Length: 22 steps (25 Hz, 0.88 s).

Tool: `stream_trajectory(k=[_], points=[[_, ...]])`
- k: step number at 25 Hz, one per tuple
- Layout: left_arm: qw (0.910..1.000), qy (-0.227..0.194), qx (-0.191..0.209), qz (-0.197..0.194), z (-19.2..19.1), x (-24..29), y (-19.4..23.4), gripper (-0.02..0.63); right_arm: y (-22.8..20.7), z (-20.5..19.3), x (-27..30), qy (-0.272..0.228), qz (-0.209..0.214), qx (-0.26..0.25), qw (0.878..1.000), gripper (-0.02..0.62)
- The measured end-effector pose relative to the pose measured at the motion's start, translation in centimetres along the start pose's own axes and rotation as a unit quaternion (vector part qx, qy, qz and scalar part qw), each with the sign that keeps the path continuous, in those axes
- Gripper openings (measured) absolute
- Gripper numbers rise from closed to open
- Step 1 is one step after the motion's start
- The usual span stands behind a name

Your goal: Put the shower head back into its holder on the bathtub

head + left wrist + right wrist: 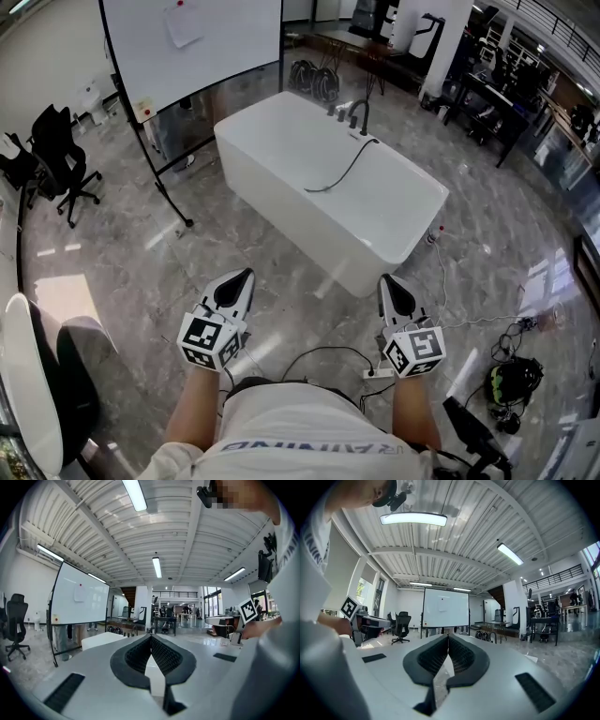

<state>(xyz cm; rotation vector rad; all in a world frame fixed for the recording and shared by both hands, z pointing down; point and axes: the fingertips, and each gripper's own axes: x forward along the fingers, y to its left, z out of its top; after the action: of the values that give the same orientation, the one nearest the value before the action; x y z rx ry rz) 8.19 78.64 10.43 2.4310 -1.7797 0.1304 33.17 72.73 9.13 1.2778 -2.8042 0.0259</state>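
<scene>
A white freestanding bathtub (375,220) stands on the marble floor ahead of me. At its far end is a dark faucet set (354,114). From there a black hose (349,169) curves down into the tub. The shower head (311,189) lies at the hose's end on the tub bottom, small and hard to make out. My left gripper (243,277) and right gripper (388,281) are held side by side in front of the tub's near corner, well short of it. Both point level at the tub, with jaws shut and nothing between them. In the left gripper view the tub (101,641) shows just beyond the shut left gripper (151,637).
A wheeled whiteboard (192,42) stands left of the tub, a black office chair (61,159) farther left. Cables and a power strip (377,372) lie on the floor by my feet, a dark bag (511,382) to the right. Black tables (497,103) stand at back right.
</scene>
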Motion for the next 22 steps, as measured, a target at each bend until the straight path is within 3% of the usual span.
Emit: stream_trajectory(k=[6, 11, 22], points=[[0.9978, 0.009, 0.065, 0.004, -0.6, -0.7, -2.1, 0.018, -1.4, -2.9, -1.3, 0.011, 0.020, 0.018, 1.000, 0.012], [0.9989, 0.015, 0.035, 0.029, -0.5, -1.0, -1.9, 0.018, -1.2, -3.3, -0.9, 0.015, 0.049, 0.023, 0.998, 0.012], [0.9997, 0.012, 0.018, -0.007, -0.9, 5.7, 0.6, 0.018, -4.3, -3.6, 3.9, 0.033, 0.029, 0.012, 0.999, 0.012]])
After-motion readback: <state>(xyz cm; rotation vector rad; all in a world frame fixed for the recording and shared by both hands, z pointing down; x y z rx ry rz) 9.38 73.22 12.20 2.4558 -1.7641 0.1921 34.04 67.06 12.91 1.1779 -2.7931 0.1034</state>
